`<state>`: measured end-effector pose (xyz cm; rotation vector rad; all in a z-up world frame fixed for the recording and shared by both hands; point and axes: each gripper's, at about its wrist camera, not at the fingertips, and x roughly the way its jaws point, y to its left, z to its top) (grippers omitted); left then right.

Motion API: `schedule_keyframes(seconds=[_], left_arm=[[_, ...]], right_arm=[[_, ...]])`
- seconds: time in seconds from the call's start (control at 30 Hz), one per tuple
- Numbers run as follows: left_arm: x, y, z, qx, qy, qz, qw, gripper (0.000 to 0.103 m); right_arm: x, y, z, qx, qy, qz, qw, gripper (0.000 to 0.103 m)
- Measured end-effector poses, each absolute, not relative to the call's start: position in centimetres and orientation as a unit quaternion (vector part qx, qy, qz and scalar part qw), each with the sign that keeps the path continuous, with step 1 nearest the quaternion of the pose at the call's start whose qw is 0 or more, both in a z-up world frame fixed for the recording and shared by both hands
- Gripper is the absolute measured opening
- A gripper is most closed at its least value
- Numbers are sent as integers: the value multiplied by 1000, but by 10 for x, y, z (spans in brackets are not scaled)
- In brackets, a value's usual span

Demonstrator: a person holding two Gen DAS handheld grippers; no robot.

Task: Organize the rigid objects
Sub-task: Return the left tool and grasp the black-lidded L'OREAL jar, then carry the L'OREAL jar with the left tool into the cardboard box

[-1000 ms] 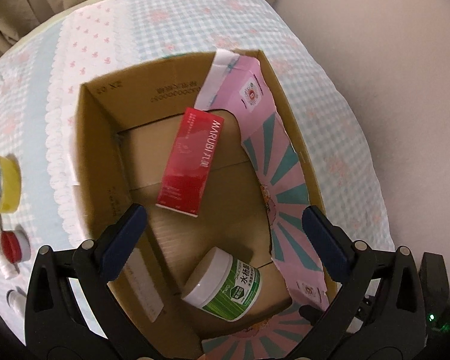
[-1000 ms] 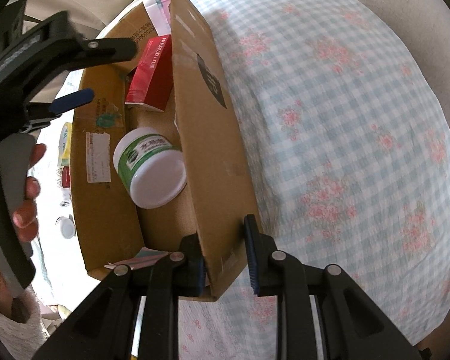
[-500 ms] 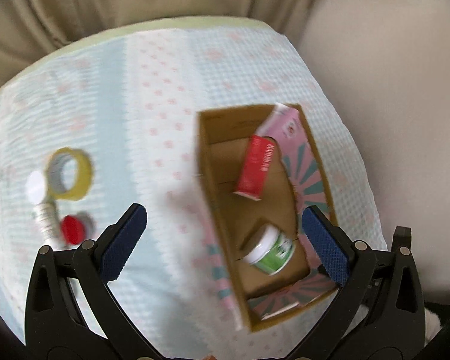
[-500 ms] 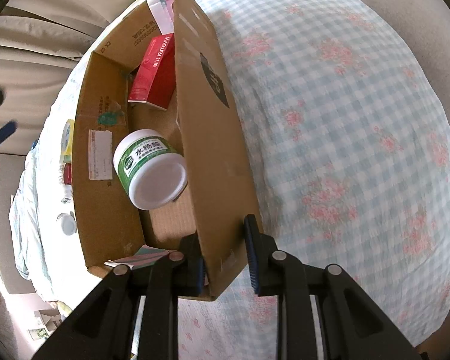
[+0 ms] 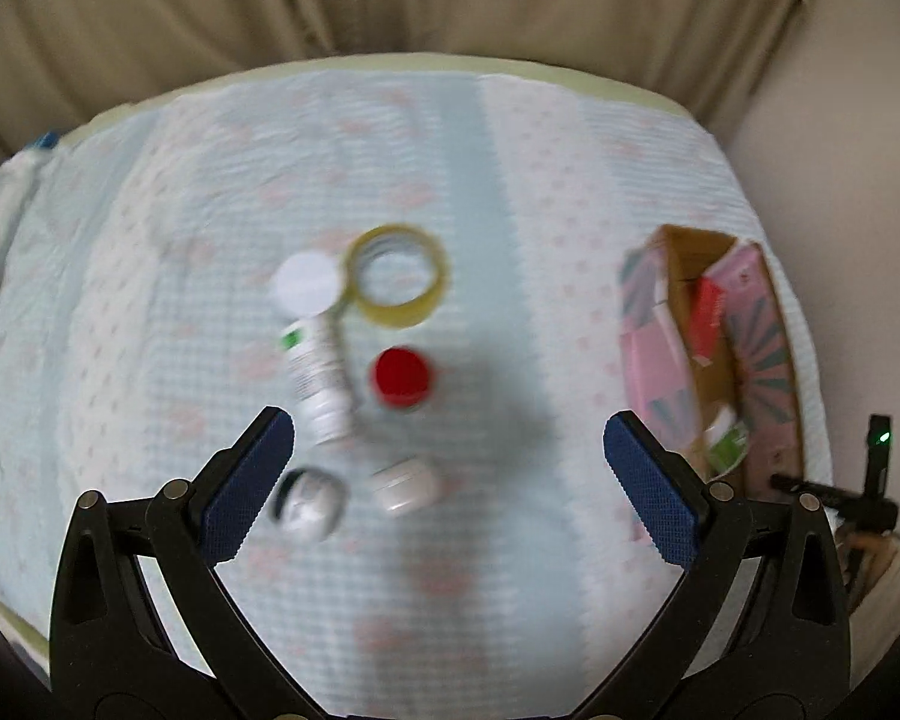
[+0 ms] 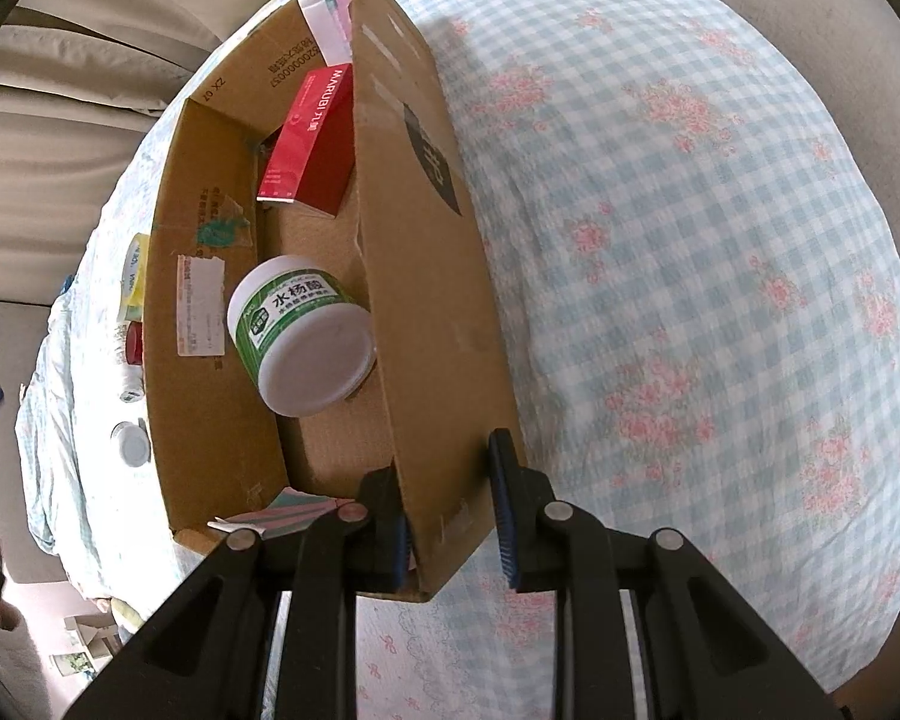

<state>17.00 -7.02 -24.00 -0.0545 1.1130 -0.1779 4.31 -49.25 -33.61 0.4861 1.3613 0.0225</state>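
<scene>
Right hand-held gripper clenched on the near wall of the cardboard box — one pad inside, one outside. Box sits near the bed's right edge; inside lie a red carton and a green-labelled jar. Left hand-held gripper released, empty — above tape roll, red cap, white bottle, mid-bed.

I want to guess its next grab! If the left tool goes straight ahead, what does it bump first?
Probably the small white jar, lying between the open left tool fingers, or the red cap beyond; depth is unclear.
</scene>
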Motion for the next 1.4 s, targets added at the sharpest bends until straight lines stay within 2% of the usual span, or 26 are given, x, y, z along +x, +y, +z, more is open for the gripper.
schedule_keyframes(seconds=[0.3,0.5,0.6,0.73,0.9,0.97,1.4], left_arm=[[133,8,-323,-29,537,-62,841,103],[123,23,-389,-32,539,-73,839,102],[124,21,-416,-31,543,-79,836,97],[127,17,-442,-21,543,-85,835,83],[132,16,-456,-21,538,-92,838,69],[135,16,-458,-20,535,-96,839,60],[142,11,-460,-5,530,-91,843,54]], right_arm=[[41,-494,-336,226,617,1,754,21],[39,-494,-336,222,610,2,760,21],[40,-491,-336,215,609,-2,763,21],[40,-489,-337,210,609,-5,765,21],[41,-487,-337,213,607,-6,766,21],[41,-487,-338,216,604,-7,767,21],[35,-491,-339,226,595,-13,771,21]])
